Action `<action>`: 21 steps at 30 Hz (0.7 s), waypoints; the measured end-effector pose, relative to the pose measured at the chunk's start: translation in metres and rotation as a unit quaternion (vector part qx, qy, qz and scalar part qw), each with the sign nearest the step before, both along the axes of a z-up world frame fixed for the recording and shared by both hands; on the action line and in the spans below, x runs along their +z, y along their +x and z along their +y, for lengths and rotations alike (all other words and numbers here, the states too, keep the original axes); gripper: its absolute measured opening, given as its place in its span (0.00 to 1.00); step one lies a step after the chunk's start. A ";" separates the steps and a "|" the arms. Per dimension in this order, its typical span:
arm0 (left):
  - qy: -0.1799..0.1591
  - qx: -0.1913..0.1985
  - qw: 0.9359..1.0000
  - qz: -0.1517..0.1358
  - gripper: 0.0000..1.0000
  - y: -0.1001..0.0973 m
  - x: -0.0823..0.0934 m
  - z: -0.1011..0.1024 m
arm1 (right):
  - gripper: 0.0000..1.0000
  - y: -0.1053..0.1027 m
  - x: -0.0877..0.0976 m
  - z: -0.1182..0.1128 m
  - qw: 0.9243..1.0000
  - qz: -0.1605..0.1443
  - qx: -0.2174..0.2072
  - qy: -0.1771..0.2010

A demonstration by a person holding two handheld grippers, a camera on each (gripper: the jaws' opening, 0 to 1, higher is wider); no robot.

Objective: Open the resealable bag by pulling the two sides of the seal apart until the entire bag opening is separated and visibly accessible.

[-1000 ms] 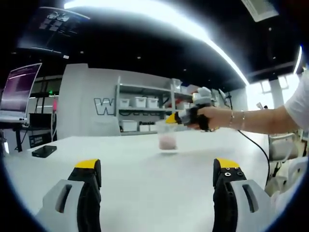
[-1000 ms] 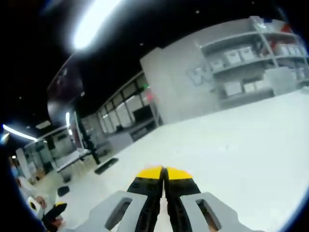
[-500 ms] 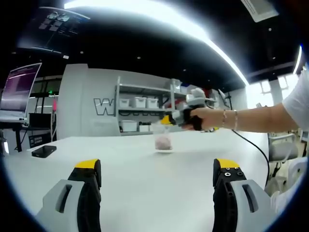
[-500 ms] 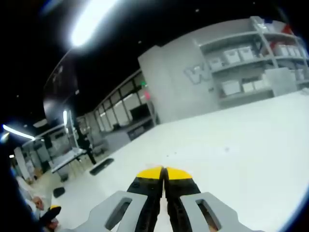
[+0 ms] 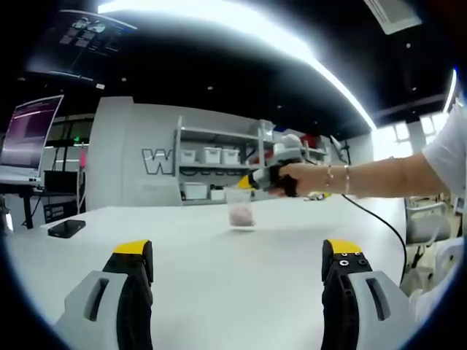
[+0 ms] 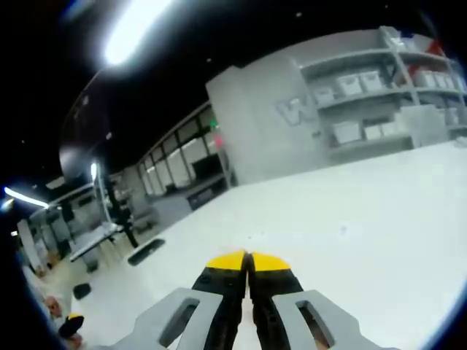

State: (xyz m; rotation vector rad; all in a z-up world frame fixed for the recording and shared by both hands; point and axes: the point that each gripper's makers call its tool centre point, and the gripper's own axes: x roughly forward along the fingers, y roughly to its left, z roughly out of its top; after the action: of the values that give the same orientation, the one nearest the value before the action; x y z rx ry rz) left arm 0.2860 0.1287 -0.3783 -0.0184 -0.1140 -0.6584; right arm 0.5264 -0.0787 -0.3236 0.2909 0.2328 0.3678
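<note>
A small clear resealable bag (image 5: pixel 239 208) with pinkish contents stands on the white table (image 5: pixel 219 284) at mid distance in the left gripper view. My right gripper (image 5: pixel 246 182), held in a person's hand (image 5: pixel 299 178), reaches in from the right, and its yellow tips meet at the bag's top edge. In the right gripper view its jaws are pressed together (image 6: pixel 248 264), and the bag itself is hidden below them. My left gripper (image 5: pixel 237 257) stays low and near, open, with nothing between its fingers, well short of the bag.
A flat black device (image 5: pixel 66 227) lies on the table at the left and appears again as the black device (image 6: pixel 144 251). A monitor (image 5: pixel 29 135) stands far left. Shelves with white bins (image 5: pixel 211 169) line the back wall. A black cable (image 5: pixel 381 219) trails from the right hand.
The right gripper and the bag have shifted together a little to the left across the table. My left gripper has stayed put and open.
</note>
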 end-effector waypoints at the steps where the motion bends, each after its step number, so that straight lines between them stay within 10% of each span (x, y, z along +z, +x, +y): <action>1: 0.001 0.000 1.000 0.000 0.96 0.000 0.000 0.000 | 0.00 0.001 0.000 0.000 1.000 0.000 0.000 -0.001; 21: -0.005 -0.005 1.000 0.003 0.96 -0.002 0.000 -0.001 | 0.00 0.032 0.001 0.009 0.999 0.000 -0.005 -0.036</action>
State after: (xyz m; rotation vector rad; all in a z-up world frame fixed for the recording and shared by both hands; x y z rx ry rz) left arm 0.2837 0.1274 -0.3783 -0.0311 -0.1117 -0.6669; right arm 0.5584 -0.0697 -0.3225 0.2220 0.2443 0.3490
